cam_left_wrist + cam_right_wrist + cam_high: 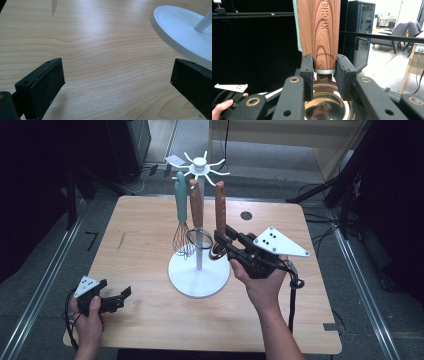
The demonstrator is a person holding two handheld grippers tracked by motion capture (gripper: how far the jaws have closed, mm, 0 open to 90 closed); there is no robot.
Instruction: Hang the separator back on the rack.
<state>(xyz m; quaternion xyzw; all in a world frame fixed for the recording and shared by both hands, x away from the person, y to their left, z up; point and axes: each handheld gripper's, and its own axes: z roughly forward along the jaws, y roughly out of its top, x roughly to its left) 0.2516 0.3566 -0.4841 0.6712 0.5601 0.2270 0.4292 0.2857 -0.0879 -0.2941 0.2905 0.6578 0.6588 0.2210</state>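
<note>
Right claw (324, 72) is clamping the wooden-handled utensil (320, 32) low on its handle to lift it off the rack (199, 170), while left claw (117, 85) is resting wide open and empty on the counter (100, 50).

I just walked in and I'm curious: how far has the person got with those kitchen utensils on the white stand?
Three utensils hang from the white stand: a teal whisk, a wooden-handled strainer and a wooden-handled utensil. In hand: the right tool is clamped on that last handle's lower end. Whether it is being hung or taken off, I cannot tell. The left tool rests open on the table.
</note>
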